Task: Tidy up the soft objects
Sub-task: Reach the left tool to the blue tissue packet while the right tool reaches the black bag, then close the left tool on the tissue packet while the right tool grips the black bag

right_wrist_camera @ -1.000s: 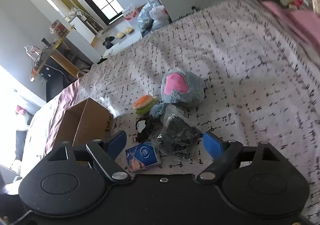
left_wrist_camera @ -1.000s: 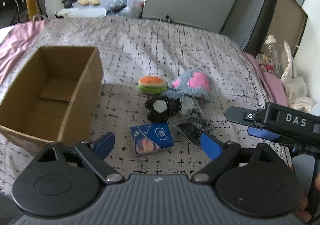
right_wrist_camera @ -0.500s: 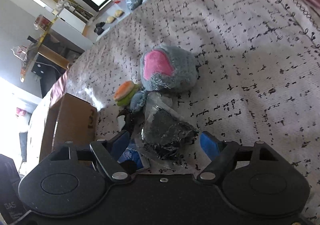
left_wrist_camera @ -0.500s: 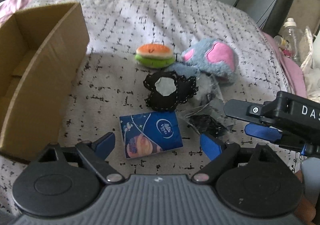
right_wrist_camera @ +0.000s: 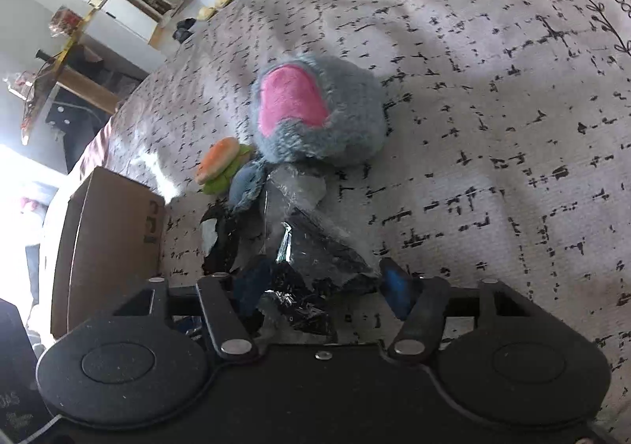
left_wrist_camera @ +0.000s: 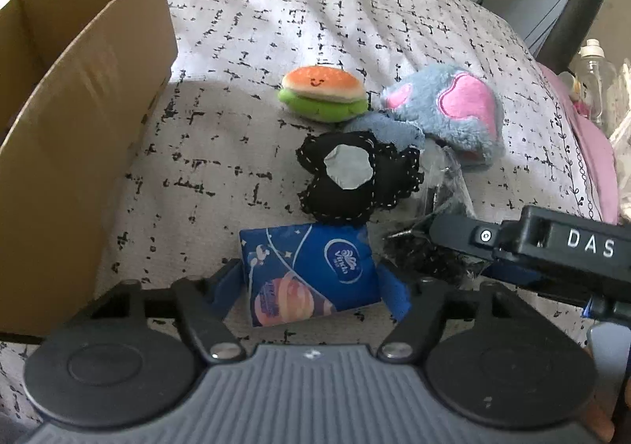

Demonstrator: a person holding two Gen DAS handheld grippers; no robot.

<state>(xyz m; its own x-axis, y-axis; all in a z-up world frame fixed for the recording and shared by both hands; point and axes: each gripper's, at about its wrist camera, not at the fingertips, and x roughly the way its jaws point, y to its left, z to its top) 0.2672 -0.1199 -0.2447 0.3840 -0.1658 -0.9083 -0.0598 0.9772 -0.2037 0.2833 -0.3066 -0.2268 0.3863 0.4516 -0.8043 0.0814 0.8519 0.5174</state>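
Note:
On the patterned bedspread lie a blue tissue pack [left_wrist_camera: 307, 274], a black plush with a white patch [left_wrist_camera: 355, 176], a burger plush [left_wrist_camera: 321, 93], a blue-grey plush with pink patches [left_wrist_camera: 453, 116] and a clear bag of black stuff [right_wrist_camera: 311, 258]. My left gripper [left_wrist_camera: 311, 286] is open, its blue fingers on either side of the tissue pack. My right gripper [right_wrist_camera: 323, 282] is open, its fingers on either side of the clear bag; its body shows in the left wrist view [left_wrist_camera: 552, 247]. The burger plush [right_wrist_camera: 221, 164] and blue-grey plush [right_wrist_camera: 315, 116] lie beyond it.
An open cardboard box [left_wrist_camera: 79, 109] stands on the bed at the left, also in the right wrist view [right_wrist_camera: 106, 243]. A plastic bottle [left_wrist_camera: 595, 77] and pink cloth are at the bed's right edge. Furniture and floor clutter lie beyond the bed.
Both grippers have moved forward and down. The left one's fingers now flank the tissue pack and have narrowed. The right one's fingers now flank the clear bag.

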